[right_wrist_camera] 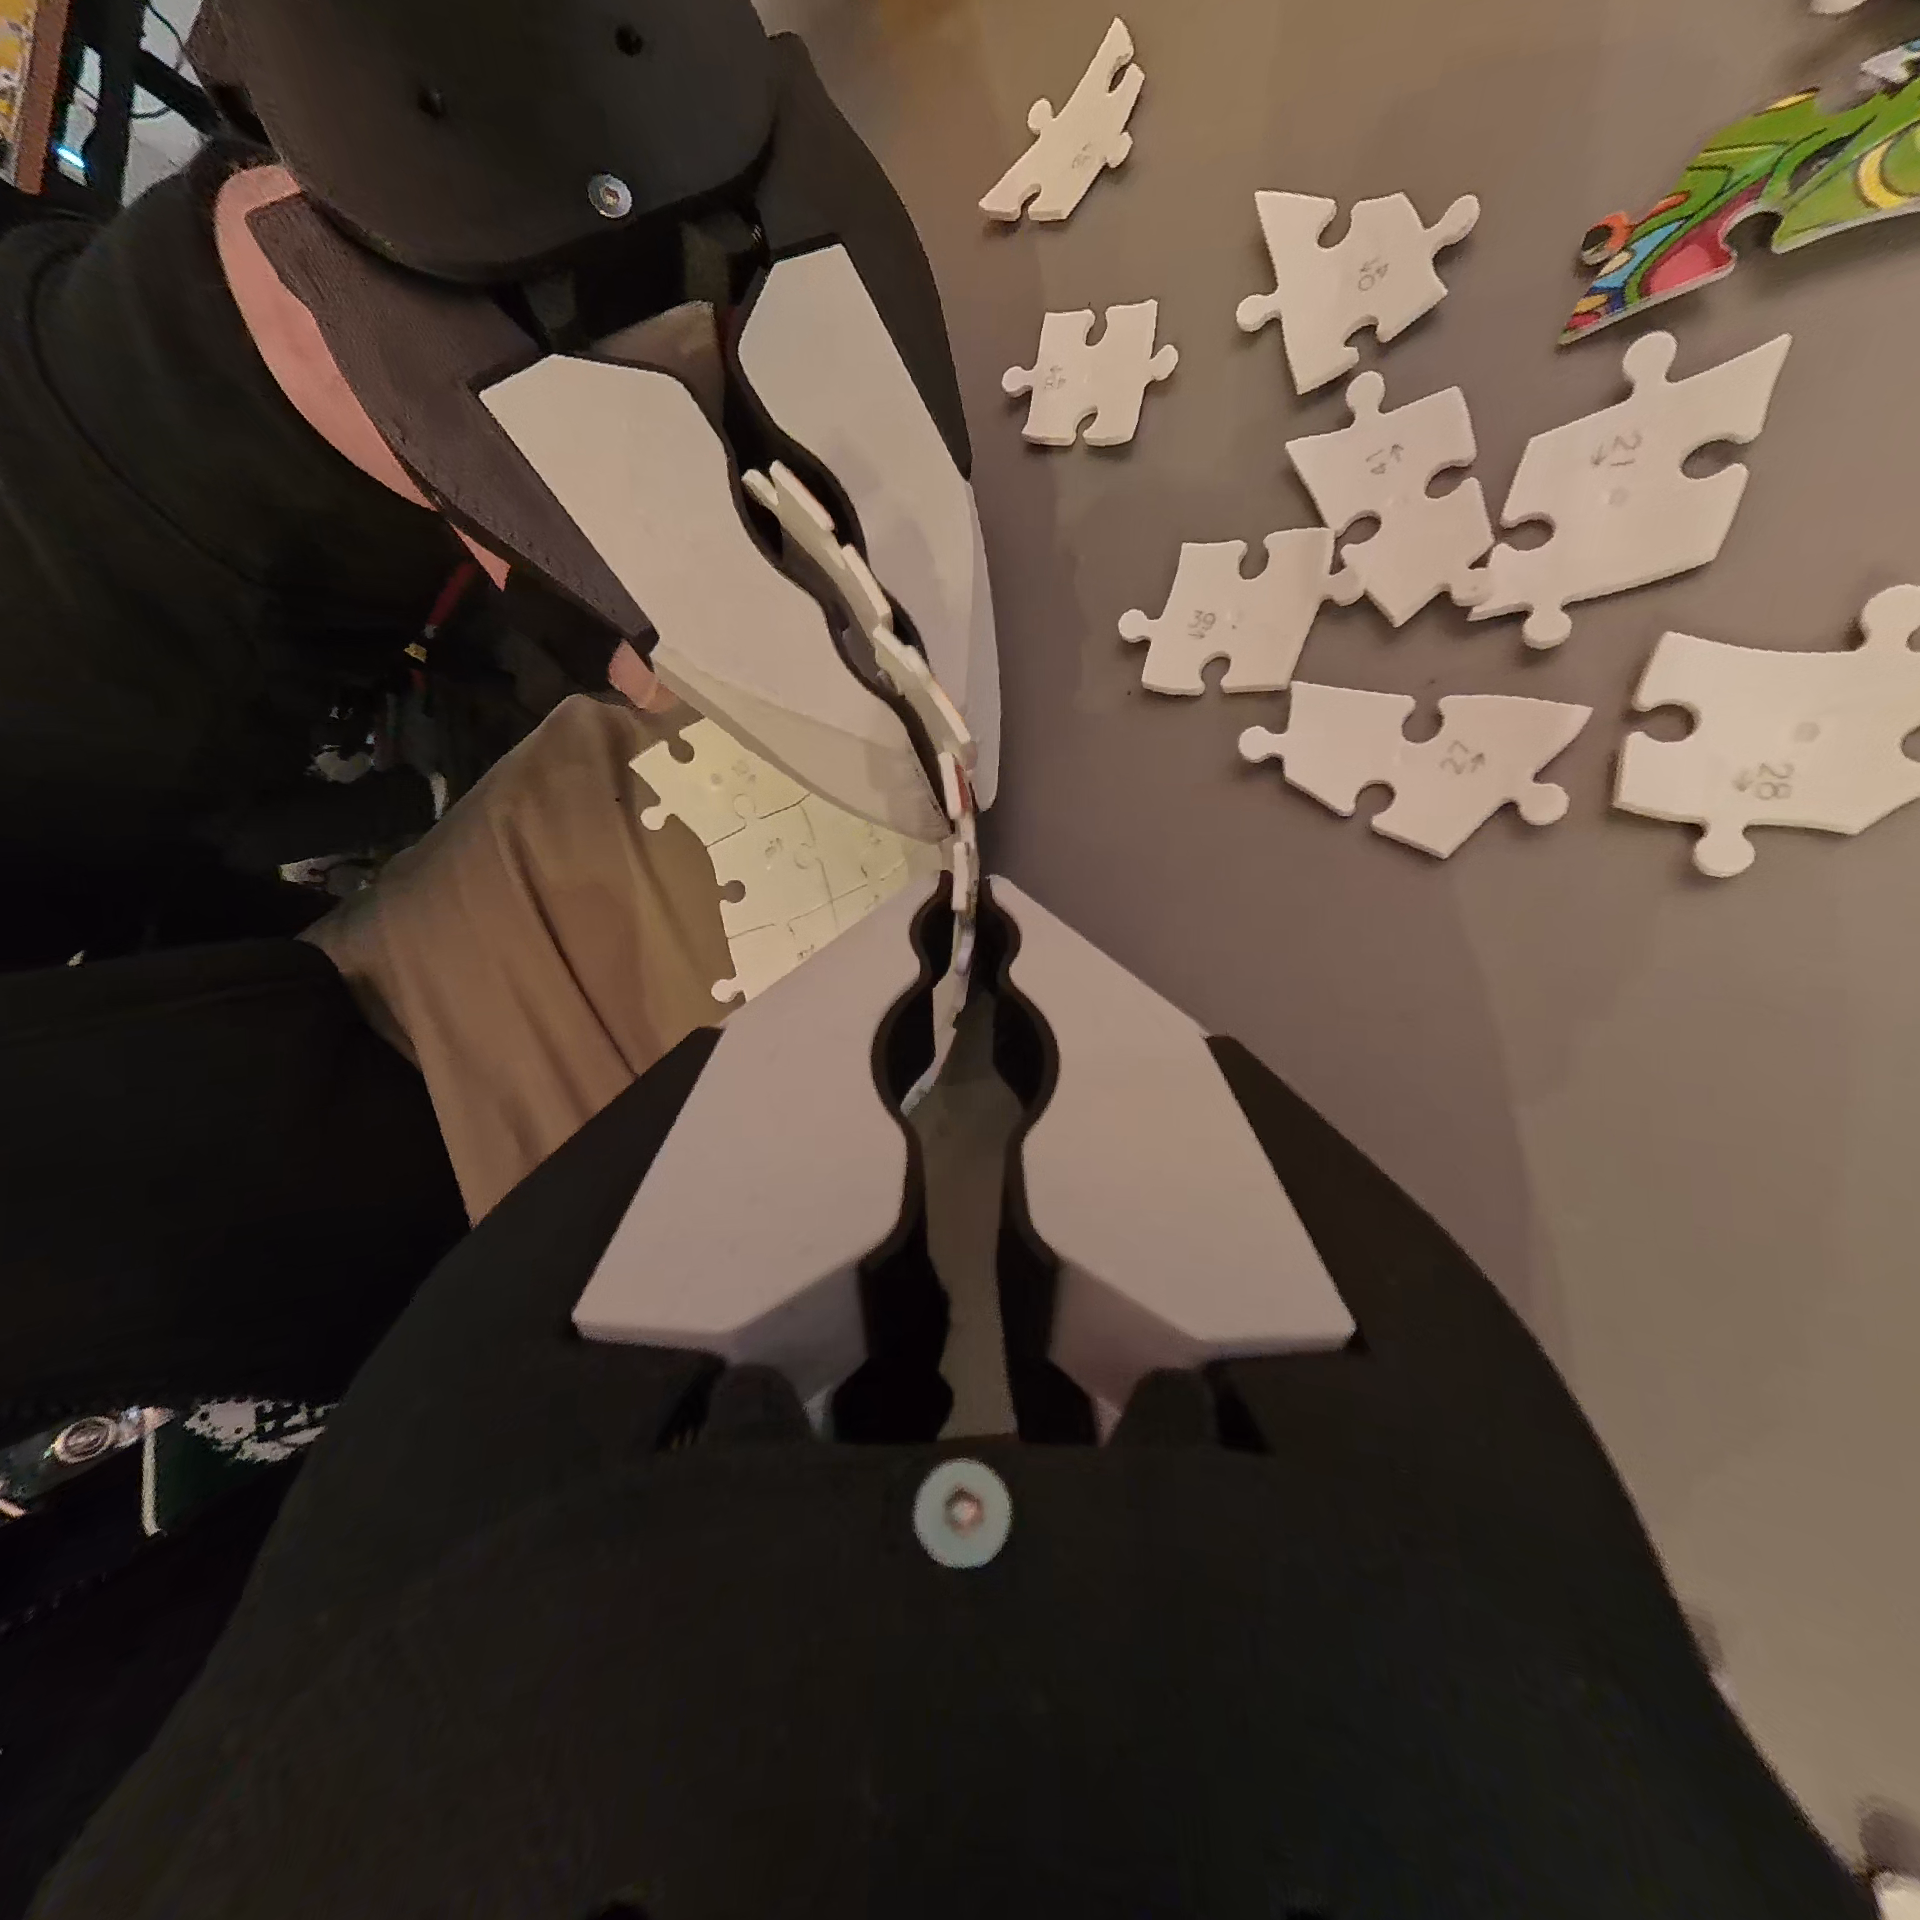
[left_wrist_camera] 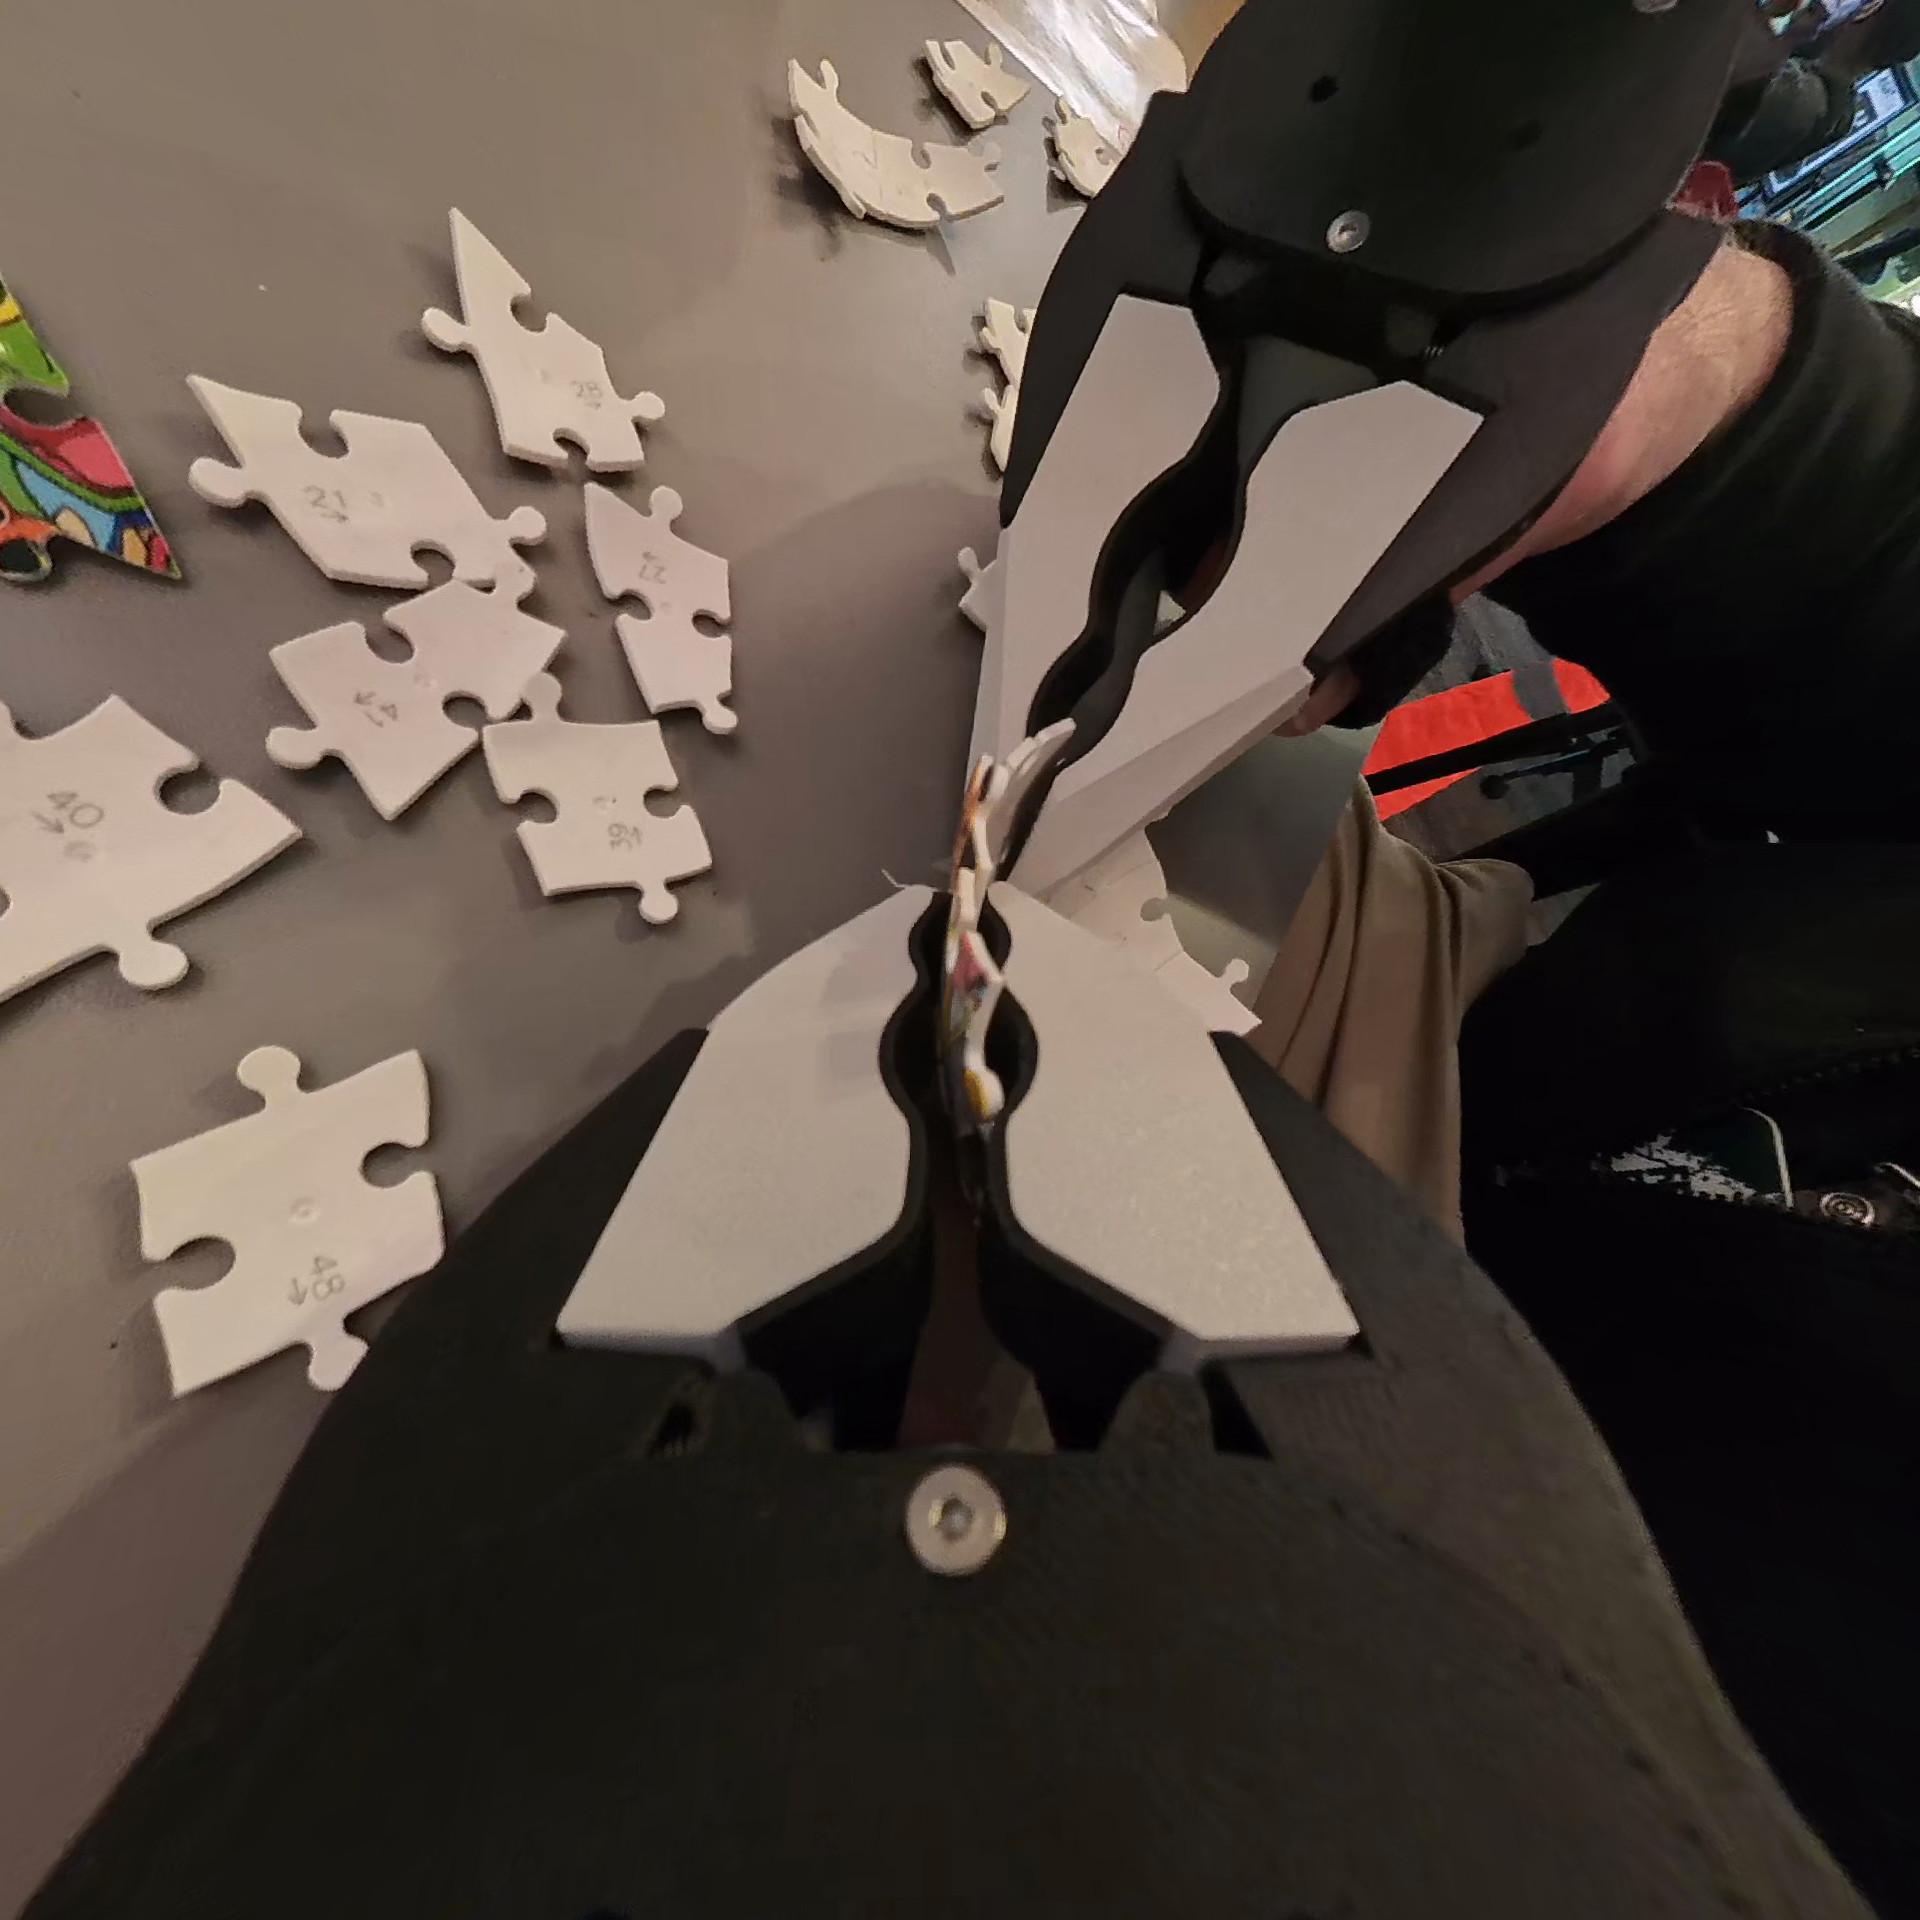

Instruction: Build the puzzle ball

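Observation:
A curved strip of joined puzzle pieces [left_wrist_camera: 977, 966] is held edge-on between both grippers above the grey table [left_wrist_camera: 831, 436]. My left gripper [left_wrist_camera: 961, 899] is shut on its near end. My right gripper [left_wrist_camera: 1044, 764] comes in from the upper right and is shut on its far end. In the right wrist view my right gripper [right_wrist_camera: 966, 894] pinches the strip [right_wrist_camera: 904, 665], and the left gripper [right_wrist_camera: 951, 816] holds it from the upper left. A larger joined section, white back showing [right_wrist_camera: 790, 852], sits behind the fingers; I cannot tell whether it joins the strip.
Several loose white numbered pieces [left_wrist_camera: 353, 488] lie face down on the table to the left, also in the right wrist view [right_wrist_camera: 1413, 769]. A coloured joined part [left_wrist_camera: 62, 468] lies at the far left [right_wrist_camera: 1766, 177]. A person's arm and legs [left_wrist_camera: 1714, 727] are at the table's edge. Only a small space, under 4 cm, lies between the two pairs of fingers.

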`<state>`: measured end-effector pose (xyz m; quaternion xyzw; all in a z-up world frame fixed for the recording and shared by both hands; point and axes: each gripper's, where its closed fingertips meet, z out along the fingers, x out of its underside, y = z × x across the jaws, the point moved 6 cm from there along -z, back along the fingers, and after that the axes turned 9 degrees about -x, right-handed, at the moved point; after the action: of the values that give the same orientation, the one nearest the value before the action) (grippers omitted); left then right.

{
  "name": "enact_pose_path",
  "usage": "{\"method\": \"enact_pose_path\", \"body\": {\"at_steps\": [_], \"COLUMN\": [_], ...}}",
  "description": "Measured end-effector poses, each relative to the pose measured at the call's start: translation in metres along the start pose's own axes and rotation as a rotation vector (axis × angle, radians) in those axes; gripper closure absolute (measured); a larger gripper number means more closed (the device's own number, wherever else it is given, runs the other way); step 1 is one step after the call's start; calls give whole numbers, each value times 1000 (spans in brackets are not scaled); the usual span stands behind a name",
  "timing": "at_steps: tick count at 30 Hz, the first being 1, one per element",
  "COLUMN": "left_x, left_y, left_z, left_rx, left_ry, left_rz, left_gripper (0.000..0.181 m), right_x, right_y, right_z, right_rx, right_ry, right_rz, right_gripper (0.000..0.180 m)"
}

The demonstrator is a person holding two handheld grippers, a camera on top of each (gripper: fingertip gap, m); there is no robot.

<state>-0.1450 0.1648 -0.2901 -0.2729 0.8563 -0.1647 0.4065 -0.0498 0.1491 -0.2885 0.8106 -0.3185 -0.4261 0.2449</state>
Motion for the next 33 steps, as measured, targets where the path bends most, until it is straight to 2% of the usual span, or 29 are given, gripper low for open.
{"method": "enact_pose_path", "body": {"at_steps": [4, 7, 11, 15, 22, 33], "left_x": [2, 2, 2, 2, 3, 2], "left_y": [0, 0, 0, -1, -2, -1], "left_z": [0, 0, -1, -1, 0, 0], "left_rx": [8, 12, 12, 18, 19, 18], "left_ry": [15, 20, 15, 17, 26, 20], "left_rz": [-4, 0, -1, 7, 21, 30], "left_gripper": [176, 176, 176, 175, 176, 176], "right_x": [-3, -4, -5, -11, -17, -17], "right_y": [1, 0, 0, 2, 1, 2], "right_z": [-1, -4, -4, -8, -5, -5], "right_rx": [1, -14, -34, -43, -43, -32], "right_ry": [-8, -19, -39, -66, -76, -85], "right_rz": [-27, -26, -21, -51, -123, -159], "right_gripper": [167, 179, 179, 169, 179, 178]}}
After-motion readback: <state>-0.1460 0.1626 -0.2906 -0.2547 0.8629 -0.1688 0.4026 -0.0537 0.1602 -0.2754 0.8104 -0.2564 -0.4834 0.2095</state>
